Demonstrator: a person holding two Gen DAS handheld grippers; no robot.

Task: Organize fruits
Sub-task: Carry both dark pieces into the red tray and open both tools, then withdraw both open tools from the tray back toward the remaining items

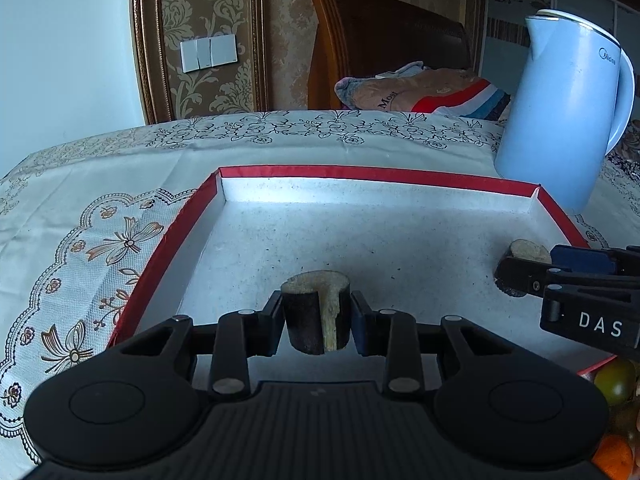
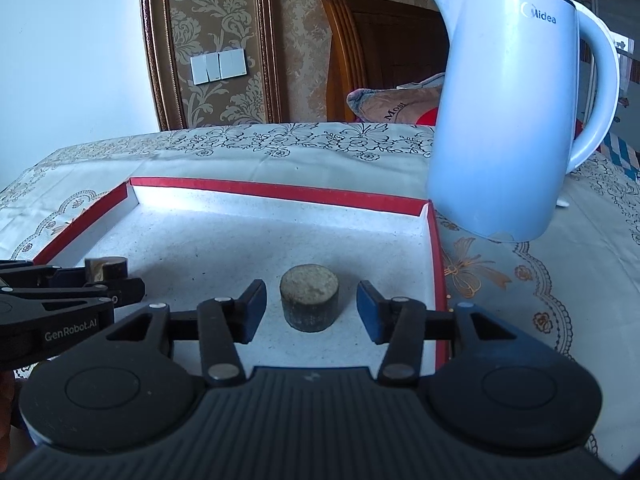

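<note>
- The left gripper [image 1: 317, 322] gripped a split, dark-skinned, pale-topped stubby fruit chunk [image 1: 316, 312] just above the red-rimmed white tray [image 1: 376, 176].
- The right gripper [image 2: 311, 308] stood apart around a round chunk [image 2: 309, 298] resting in the tray.
- Best advice was to withdraw straight back without nudging it.

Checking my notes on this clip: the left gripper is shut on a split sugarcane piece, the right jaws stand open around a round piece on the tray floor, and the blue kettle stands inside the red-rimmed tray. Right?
Not quite. The blue kettle stands outside the red-rimmed tray, on the tablecloth past its far right corner, as the right wrist view shows. The rest holds: left gripper shut on the split sugarcane piece, right gripper open around the round piece.
</note>
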